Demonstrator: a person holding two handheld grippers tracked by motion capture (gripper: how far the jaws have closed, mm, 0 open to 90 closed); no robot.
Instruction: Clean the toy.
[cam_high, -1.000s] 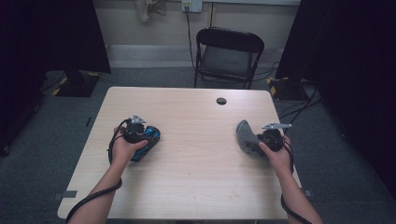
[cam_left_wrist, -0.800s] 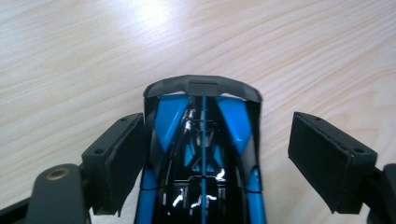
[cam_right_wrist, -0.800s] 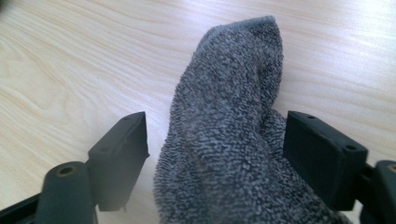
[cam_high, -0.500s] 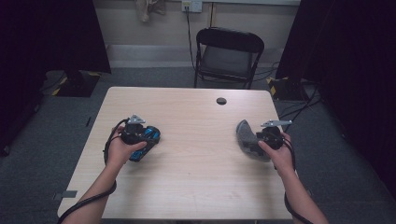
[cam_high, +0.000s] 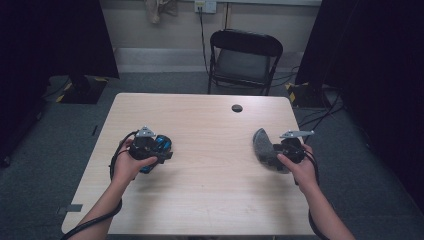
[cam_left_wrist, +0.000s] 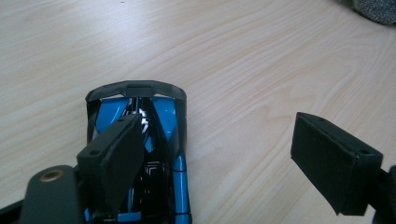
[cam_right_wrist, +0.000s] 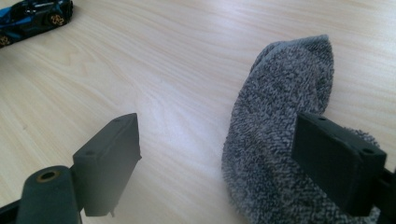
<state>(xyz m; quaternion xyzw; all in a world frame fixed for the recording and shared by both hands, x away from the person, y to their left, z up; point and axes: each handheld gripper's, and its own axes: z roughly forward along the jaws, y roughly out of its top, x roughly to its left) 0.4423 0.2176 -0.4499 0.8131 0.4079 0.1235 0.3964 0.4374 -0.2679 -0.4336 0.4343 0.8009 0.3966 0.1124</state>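
Car (cam_left_wrist: 159, 135), one; sock (cam_right_wrist: 280, 140), one

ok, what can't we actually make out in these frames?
- Toy car: in the left gripper view its rear is cut by the bottom edge, and the left tool's jaw covers part of the roof. In the high view the hand hides most of it.
- Grey sock: its lower end runs off the bottom edge of the right gripper view, behind the right tool's jaw.
- Small dark round thing on the table: too small to identify.
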